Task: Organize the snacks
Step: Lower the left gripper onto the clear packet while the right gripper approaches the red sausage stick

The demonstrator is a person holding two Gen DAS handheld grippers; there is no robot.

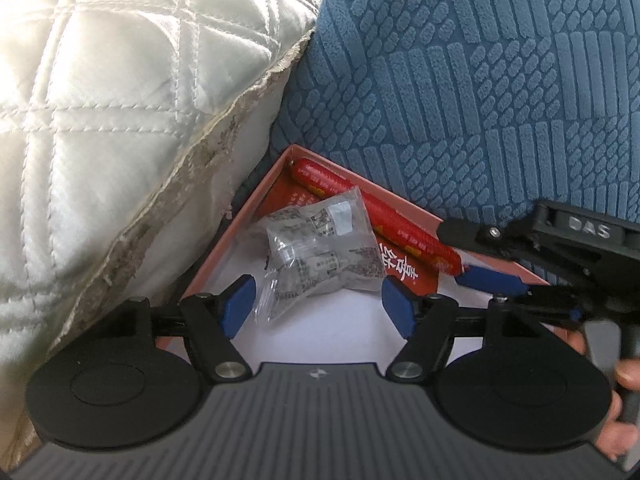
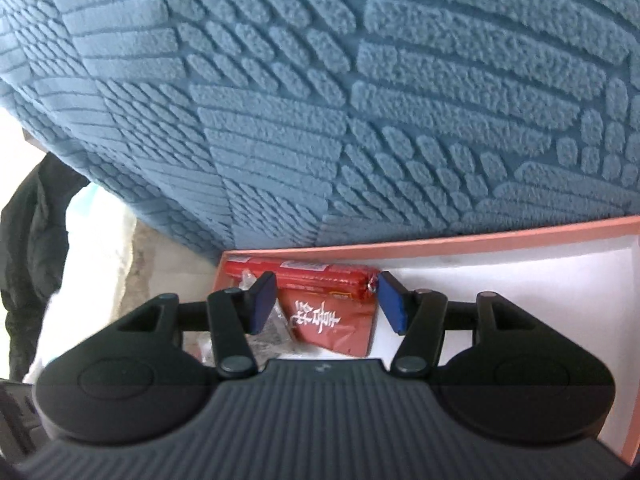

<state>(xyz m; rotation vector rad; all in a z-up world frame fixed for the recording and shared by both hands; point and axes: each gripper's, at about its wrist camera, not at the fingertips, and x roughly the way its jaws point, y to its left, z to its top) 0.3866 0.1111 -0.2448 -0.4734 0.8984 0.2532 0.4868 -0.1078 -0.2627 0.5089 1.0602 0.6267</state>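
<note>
the left gripper (image 1: 318,300) hangs over the pink-rimmed box (image 1: 224,256), its fingers released and spread, gripping nothing; the clear packet (image 1: 320,252) lies just ahead of and between the blue pads. beyond the packet, the red sausage stick (image 1: 376,216) lies along the box's far wall on top of a red sachet (image 1: 404,276). the right gripper (image 2: 328,300) has its fingers apart too, empty, with the sachet between them and the sausage's crimped end just ahead of the right finger. a blue cushion (image 2: 320,100) rises behind the box and a cream quilted pillow (image 1: 120,120) flanks the left finger.
</note>
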